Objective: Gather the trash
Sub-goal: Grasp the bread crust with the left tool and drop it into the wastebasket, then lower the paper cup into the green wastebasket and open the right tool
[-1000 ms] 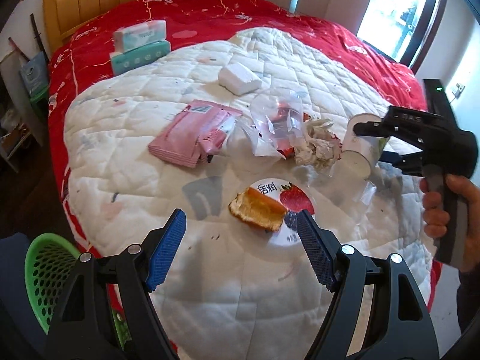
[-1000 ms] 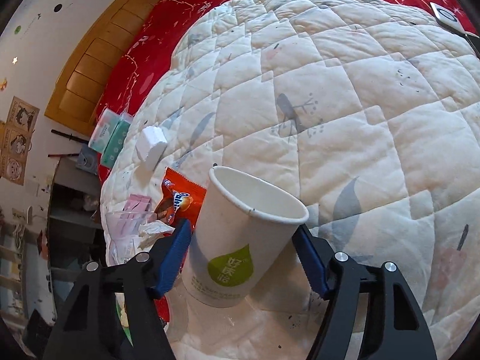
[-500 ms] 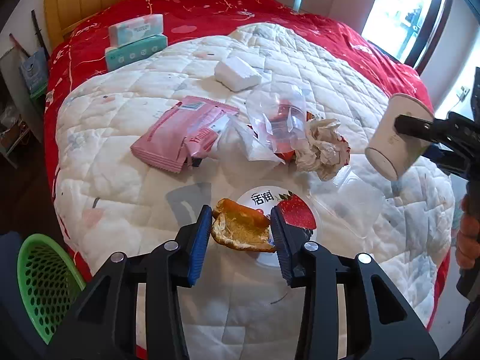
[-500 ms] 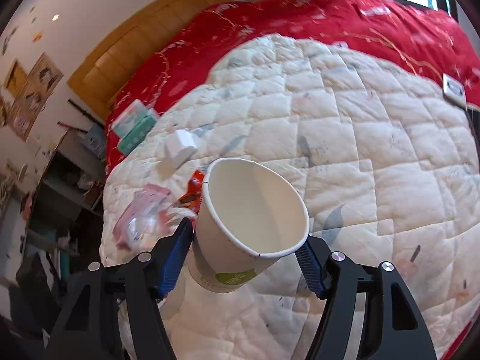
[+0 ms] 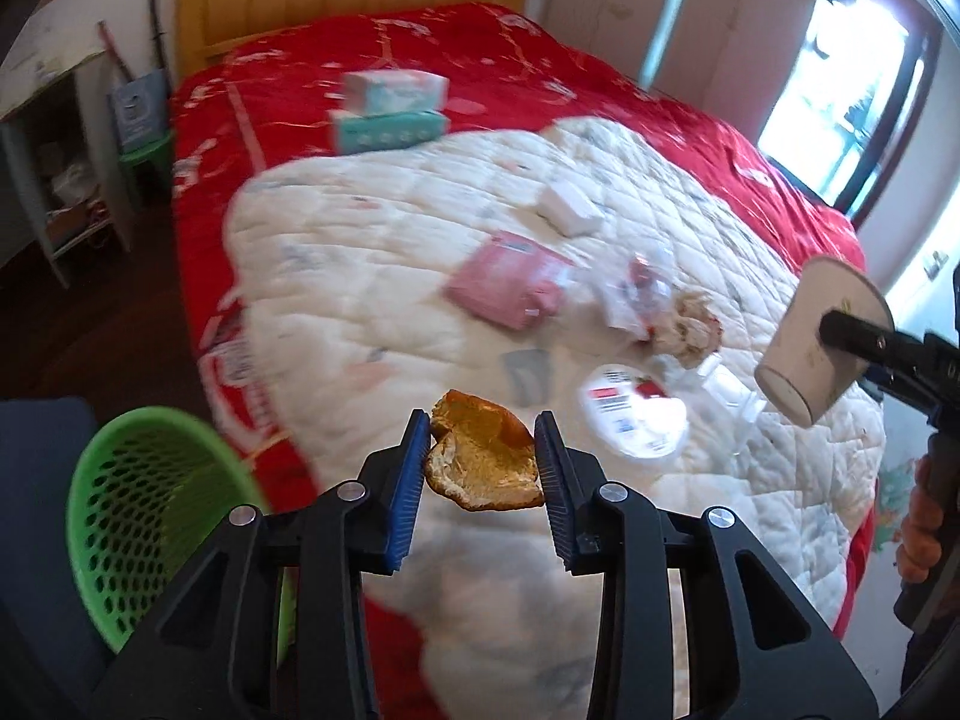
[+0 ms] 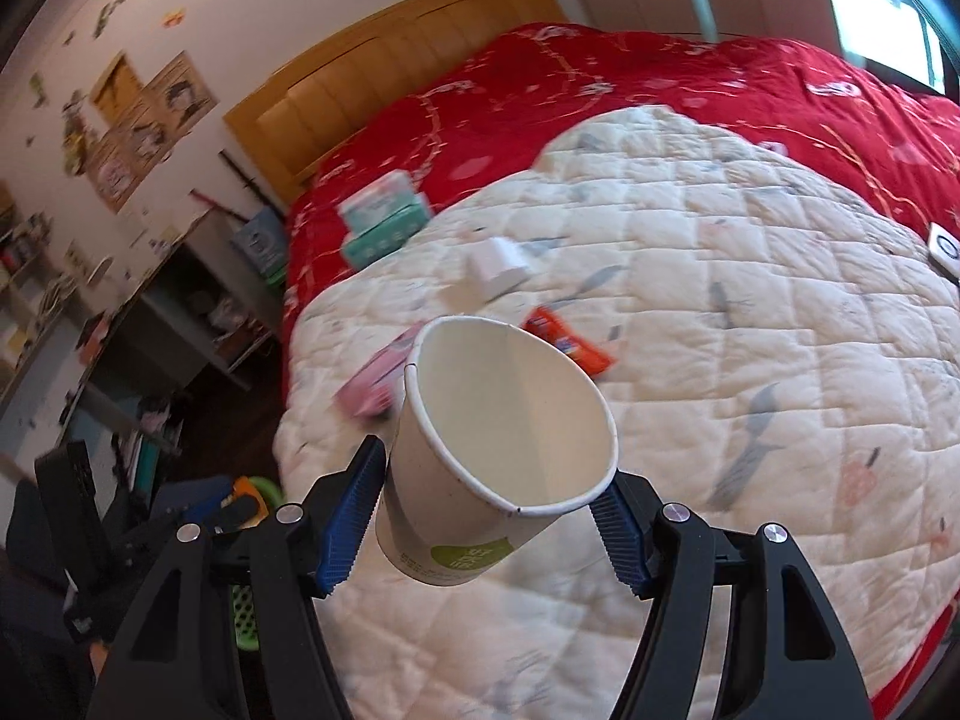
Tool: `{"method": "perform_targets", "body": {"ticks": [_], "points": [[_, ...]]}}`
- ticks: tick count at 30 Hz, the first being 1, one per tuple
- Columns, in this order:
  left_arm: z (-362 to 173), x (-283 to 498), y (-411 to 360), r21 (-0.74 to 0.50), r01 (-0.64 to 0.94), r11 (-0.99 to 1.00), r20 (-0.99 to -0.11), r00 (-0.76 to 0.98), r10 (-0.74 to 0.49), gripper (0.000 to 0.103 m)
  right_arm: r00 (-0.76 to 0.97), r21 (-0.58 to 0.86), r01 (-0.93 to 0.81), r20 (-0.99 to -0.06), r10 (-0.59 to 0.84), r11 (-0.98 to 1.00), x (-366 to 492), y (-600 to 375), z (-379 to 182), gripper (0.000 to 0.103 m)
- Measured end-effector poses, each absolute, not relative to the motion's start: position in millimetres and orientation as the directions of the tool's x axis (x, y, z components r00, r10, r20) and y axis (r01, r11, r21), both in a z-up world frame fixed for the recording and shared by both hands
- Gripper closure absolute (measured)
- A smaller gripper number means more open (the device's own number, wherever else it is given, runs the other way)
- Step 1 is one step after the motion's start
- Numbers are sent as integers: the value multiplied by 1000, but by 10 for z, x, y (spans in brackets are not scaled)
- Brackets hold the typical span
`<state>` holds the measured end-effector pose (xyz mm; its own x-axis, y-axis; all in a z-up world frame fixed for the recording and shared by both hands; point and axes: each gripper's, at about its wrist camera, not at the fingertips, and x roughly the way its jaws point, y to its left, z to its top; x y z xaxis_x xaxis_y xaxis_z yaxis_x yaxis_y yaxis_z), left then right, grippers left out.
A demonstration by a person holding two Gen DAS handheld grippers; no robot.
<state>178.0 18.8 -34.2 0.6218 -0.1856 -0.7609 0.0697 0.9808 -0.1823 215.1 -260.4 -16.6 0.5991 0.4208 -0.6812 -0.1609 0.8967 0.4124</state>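
My left gripper (image 5: 482, 435) is finishing its closing on a piece of orange peel (image 5: 480, 468); both blue pads press on it, and it hangs above the bed's near edge. A green mesh basket (image 5: 138, 510) stands low at the left, beside the bed. My right gripper (image 6: 492, 480) is shut on a white paper cup (image 6: 480, 450) with a green logo, tilted with its mouth toward the camera and raised over the quilt. That cup (image 5: 804, 354) also shows at the right of the left wrist view. A round yoghurt lid (image 5: 633, 414) and a crumpled tissue (image 5: 690, 324) lie on the quilt.
On the white quilt (image 5: 360, 276) lie a pink packet (image 5: 510, 288), a clear bag with a red wrapper (image 5: 636, 294) and a small white box (image 5: 570, 210). Two tissue boxes (image 5: 390, 108) sit on the red cover. A desk (image 5: 54, 138) stands at the left.
The left gripper shut on the orange peel, lifted it off the yoghurt lid and drew back toward the basket side. The right gripper raised the cup off the quilt and rolled it.
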Motion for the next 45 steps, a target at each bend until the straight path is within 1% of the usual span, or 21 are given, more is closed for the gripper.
{"method": "perform_targets", "body": {"ticks": [8,15,20,25,26,28,29,30,34,36,37,45], "points": [[-283,1390,877,-119,-49,992,-762,645,-59,68,559,387,-280,-678,477,878,1945,-1984,-127,39],[-447,1164,1456,-96,-159,983,-790,613,22,68,509,362,-375,-689,516,853,1807,-1438,-135,39],[-596,1062,1776,-100,-226,969,-815,578,50,67,476,359,-416,-697,536,835,1767,-1167,-171,39],[-717,984,2040,-133,-282,950,-829,558,49,64,447,358,-452,-702,555,817,1764,-895,-190,39],[-730,978,2063,-134,-287,949,-830,555,51,63,443,357,-458,-702,557,814,1772,-851,-193,39],[-760,937,2144,-144,-296,944,-832,553,47,57,431,355,-474,-705,564,806,1776,-731,-202,39],[-765,920,2176,-151,-299,942,-830,556,43,49,424,353,-482,-707,566,802,1776,-665,-209,39],[-765,898,2208,-146,-307,940,-830,556,53,44,419,352,-488,-708,568,799,1770,-619,-217,39],[-735,793,2325,-150,-325,934,-820,568,66,43,391,347,-520,-715,579,780,1768,-361,-249,39],[-728,735,2384,-143,-341,929,-818,569,83,36,379,344,-536,-718,584,771,1765,-240,-268,39],[-724,702,2411,-136,-350,927,-817,569,95,35,371,343,-543,-720,586,766,1773,-170,-284,39],[-714,426,2669,-139,-413,900,-808,573,138,31,305,330,-593,-752,584,734,1798,409,-474,39]]}}
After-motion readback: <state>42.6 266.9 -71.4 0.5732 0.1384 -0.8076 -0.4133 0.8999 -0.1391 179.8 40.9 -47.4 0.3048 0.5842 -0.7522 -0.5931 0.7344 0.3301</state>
